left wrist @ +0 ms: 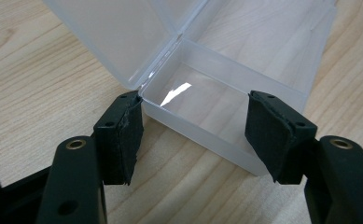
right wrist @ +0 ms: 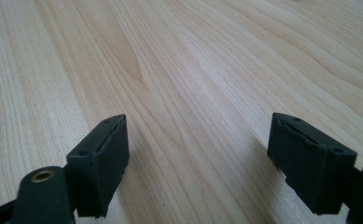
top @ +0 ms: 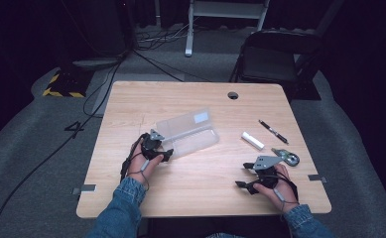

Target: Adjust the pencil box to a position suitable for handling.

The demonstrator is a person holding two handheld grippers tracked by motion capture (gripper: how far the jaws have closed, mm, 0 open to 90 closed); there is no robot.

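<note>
— What have you got in your left gripper (left wrist: pixel 195 126)?

— The near end of the clear plastic hinged box (left wrist: pixel 226 93). My two black jaws are clamped on its tray, one pad on each side wall of that end, and the tray sits flat on the light wooden table (left wrist: pixel 34 88). The lid is folded back, lying open behind the tray along the hinge. From the high view the box (top: pixel 188 133) lies left of the table's middle, and my left gripper (top: pixel 166 154) meets it at its near left corner.

— Anything inside the box?

— I see the wood grain through the tray floor and a bright glare patch on it.

— And your right gripper (right wrist: pixel 195 163)?

— Its jaws stand wide apart, gripping nothing, with bare wood between the pads. In the high view it (top: pixel 244 176) rests low over the near right part of the table, well apart from the box.

— What lies near it?

— A short white cylinder (top: pixel 252 140), a black pen (top: pixel 273 131) farther back, and a small grey metal object (top: pixel 286 156) just beyond my right hand. I cannot tell what that last one is.
</note>
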